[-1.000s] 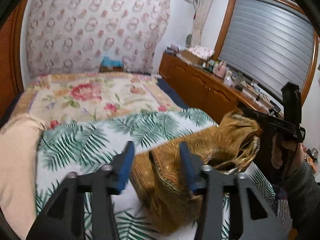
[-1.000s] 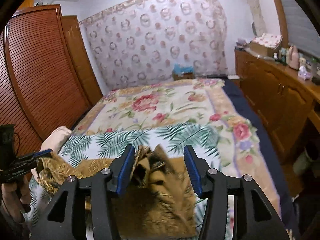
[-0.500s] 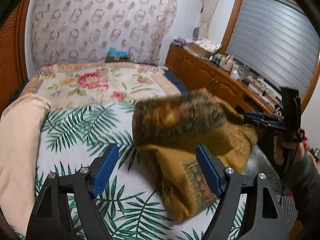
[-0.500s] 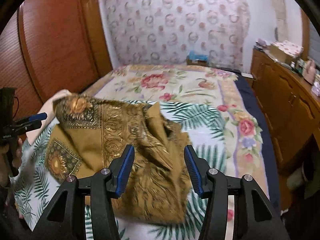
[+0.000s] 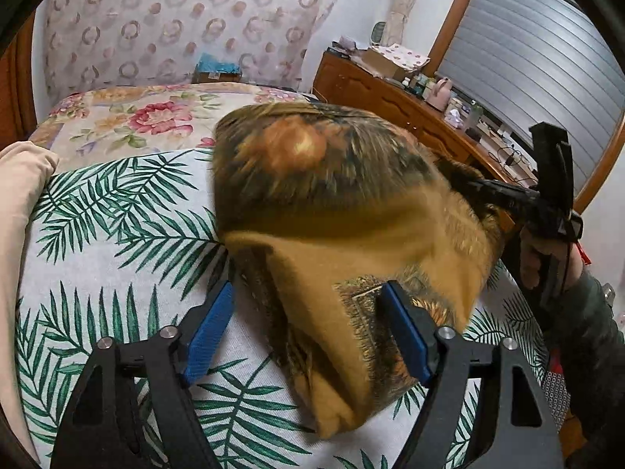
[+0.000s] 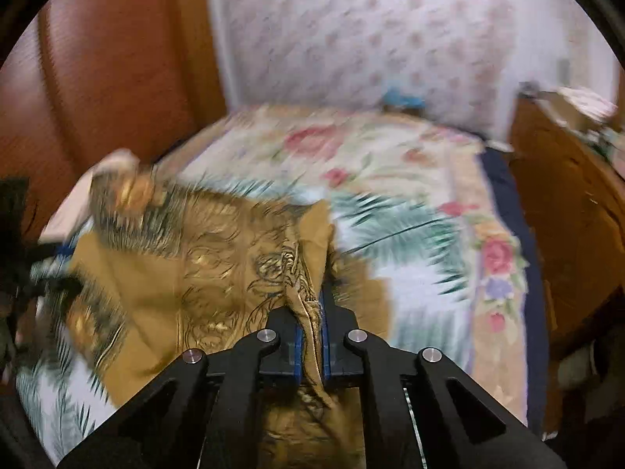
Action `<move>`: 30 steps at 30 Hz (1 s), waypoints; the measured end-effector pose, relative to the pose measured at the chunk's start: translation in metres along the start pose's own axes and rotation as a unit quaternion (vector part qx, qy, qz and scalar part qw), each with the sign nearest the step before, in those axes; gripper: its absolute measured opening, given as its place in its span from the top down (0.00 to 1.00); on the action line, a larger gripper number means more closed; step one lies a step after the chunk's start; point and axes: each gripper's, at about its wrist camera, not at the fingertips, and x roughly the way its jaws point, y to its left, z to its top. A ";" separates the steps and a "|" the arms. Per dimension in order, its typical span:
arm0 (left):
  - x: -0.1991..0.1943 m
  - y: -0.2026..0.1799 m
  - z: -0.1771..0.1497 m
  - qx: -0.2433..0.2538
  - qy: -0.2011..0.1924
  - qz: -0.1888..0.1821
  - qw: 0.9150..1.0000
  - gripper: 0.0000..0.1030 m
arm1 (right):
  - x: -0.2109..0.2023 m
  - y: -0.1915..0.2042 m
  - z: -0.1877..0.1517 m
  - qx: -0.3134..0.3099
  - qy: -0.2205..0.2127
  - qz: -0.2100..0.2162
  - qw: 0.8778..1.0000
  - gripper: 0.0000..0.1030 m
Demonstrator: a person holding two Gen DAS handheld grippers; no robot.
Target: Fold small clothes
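A mustard-brown patterned cloth (image 5: pixel 351 211) hangs in the air over the palm-leaf sheet (image 5: pixel 117 226) on the bed, blurred by motion. My left gripper (image 5: pixel 308 336) is open, its blue pads on either side of the cloth's lower hanging part without clamping it. My right gripper (image 6: pixel 310 336) is shut on a bunched edge of the cloth (image 6: pixel 218 258), which spreads out to the left in front of it. The right gripper also shows in the left wrist view (image 5: pixel 547 203), holding the cloth's far corner up.
A beige pillow (image 5: pixel 19 215) lies at the bed's left edge. A floral bedspread (image 5: pixel 148 113) covers the far half. A wooden dresser (image 5: pixel 398 101) with clutter runs along the right. A wooden wardrobe (image 6: pixel 109 70) stands to the left.
My right gripper has closed on the cloth's edge and lifted it. The cloth has risen and swung towards the left gripper. My left gripper has opened wider and stays empty.
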 end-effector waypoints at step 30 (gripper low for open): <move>0.019 0.014 0.006 -0.010 0.012 0.039 0.999 0.54 | 0.021 -0.007 -0.020 0.028 0.050 -0.010 0.998 0.31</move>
